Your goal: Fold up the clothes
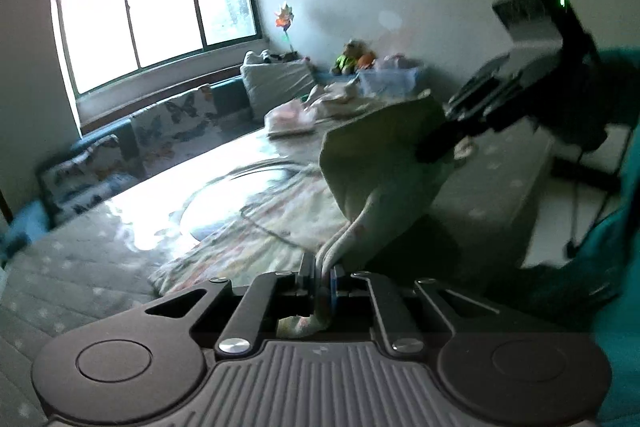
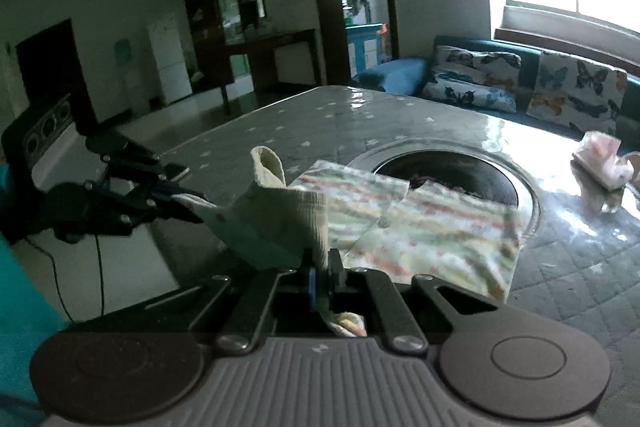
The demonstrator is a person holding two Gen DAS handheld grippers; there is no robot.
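Note:
A small floral-print garment (image 2: pixel 424 227) lies on the table with its near edge lifted and its pale inner side showing. My right gripper (image 2: pixel 325 267) is shut on one corner of that lifted edge, cloth bunched between its fingers. My left gripper (image 2: pixel 188 209) appears at the left of the right wrist view, pinching the other corner. In the left wrist view my left gripper (image 1: pixel 320 273) is shut on a fold of the garment (image 1: pixel 380 167). My right gripper (image 1: pixel 438 145) holds the far corner there. The cloth hangs slack between the two grippers, above the table.
The table (image 2: pixel 304 123) has a quilted, star-dotted cover under a glossy sheet and a round dark recess (image 2: pixel 456 175) in the middle. A pink clothes pile (image 2: pixel 600 155) lies at the far side. A sofa with butterfly cushions (image 2: pixel 576 87) stands behind. A teal sleeve (image 1: pixel 624 235) is at the right.

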